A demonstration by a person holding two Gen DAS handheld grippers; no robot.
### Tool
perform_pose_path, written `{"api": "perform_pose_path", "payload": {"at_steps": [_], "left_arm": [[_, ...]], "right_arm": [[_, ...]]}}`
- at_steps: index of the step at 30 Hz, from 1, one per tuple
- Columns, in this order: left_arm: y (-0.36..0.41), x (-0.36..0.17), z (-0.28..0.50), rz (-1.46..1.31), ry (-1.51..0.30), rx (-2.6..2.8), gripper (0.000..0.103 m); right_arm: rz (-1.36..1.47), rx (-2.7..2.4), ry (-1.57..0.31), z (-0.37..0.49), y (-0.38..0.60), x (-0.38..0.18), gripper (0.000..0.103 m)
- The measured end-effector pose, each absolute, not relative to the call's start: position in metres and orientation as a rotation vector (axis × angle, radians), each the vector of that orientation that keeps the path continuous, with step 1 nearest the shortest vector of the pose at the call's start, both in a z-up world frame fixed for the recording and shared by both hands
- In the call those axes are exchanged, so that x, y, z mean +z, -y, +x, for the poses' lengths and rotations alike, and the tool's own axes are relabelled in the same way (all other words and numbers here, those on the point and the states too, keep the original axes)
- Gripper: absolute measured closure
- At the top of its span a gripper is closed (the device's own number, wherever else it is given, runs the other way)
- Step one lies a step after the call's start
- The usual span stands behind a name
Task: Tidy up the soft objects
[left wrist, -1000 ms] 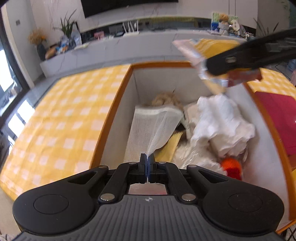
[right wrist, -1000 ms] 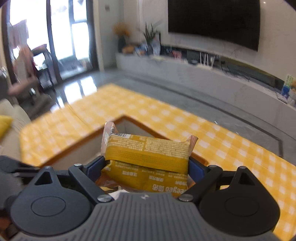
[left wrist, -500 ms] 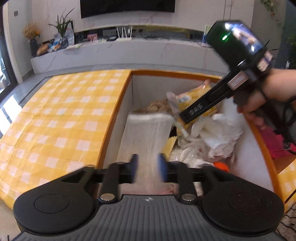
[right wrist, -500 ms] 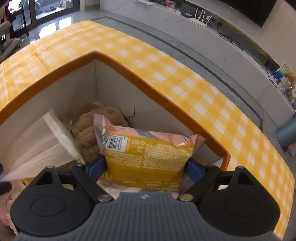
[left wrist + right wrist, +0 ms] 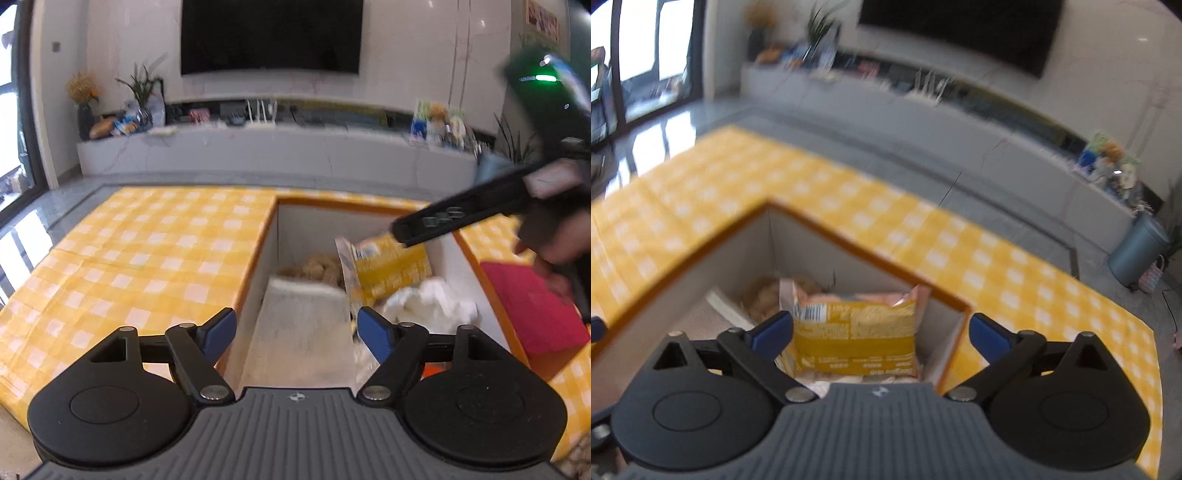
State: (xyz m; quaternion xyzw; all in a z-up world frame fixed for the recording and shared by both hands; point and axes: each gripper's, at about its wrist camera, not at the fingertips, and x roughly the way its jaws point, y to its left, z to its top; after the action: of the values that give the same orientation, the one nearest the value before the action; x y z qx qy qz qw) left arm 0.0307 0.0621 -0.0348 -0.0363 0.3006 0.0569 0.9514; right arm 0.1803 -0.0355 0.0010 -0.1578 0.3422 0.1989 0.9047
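An orange-rimmed storage box [image 5: 264,240] with white walls holds soft things. A white folded cloth [image 5: 303,325] lies in its left half, free of my open left gripper [image 5: 295,330] above it. A yellow snack packet [image 5: 388,269] sits in the box below my right gripper [image 5: 424,227]. In the right wrist view the packet [image 5: 855,334] lies between the spread fingers of the open right gripper [image 5: 879,334], no longer clamped. A brown plush [image 5: 314,266] and white crumpled fabric [image 5: 432,304] lie in the box too.
A yellow checked cloth [image 5: 147,258] covers the surface around the box. A red block [image 5: 532,310] sits at the box's right rim. Beyond are a grey floor, a TV bench [image 5: 258,151] and a blue-grey bin [image 5: 1137,251].
My left gripper opened, released the white cloth into the box and pulled back up. My right gripper lowered the yellow packet into the box and opened its fingers.
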Motion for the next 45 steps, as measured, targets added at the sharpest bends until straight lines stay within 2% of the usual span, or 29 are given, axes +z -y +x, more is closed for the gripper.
{"api": "perform_pose_path", "payload": {"at_steps": [3, 12, 26, 42, 45], "left_arm": [[-0.065, -0.03, 0.027, -0.11, -0.551, 0.189, 0.011], [-0.061, -0.02, 0.021, -0.116, -0.478, 0.153, 0.01], [-0.051, -0.025, 0.019, -0.085, -0.474, 0.121, 0.01], [-0.055, -0.034, 0.027, -0.066, -0.522, 0.13, 0.01], [-0.062, -0.034, 0.03, -0.076, -0.537, 0.163, 0.01]], "right_arm": [[-0.254, 0.357, -0.623, 0.152, 0.053, 0.015, 0.003], [-0.135, 0.186, -0.47, 0.081, 0.09, 0.012, 0.003], [-0.151, 0.191, -0.494, 0.062, 0.094, -0.027, 0.003], [-0.066, 0.235, -0.541, 0.066, 0.102, -0.033, 0.003], [-0.027, 0.289, -0.54, 0.077, 0.105, -0.021, 0.008]]}}
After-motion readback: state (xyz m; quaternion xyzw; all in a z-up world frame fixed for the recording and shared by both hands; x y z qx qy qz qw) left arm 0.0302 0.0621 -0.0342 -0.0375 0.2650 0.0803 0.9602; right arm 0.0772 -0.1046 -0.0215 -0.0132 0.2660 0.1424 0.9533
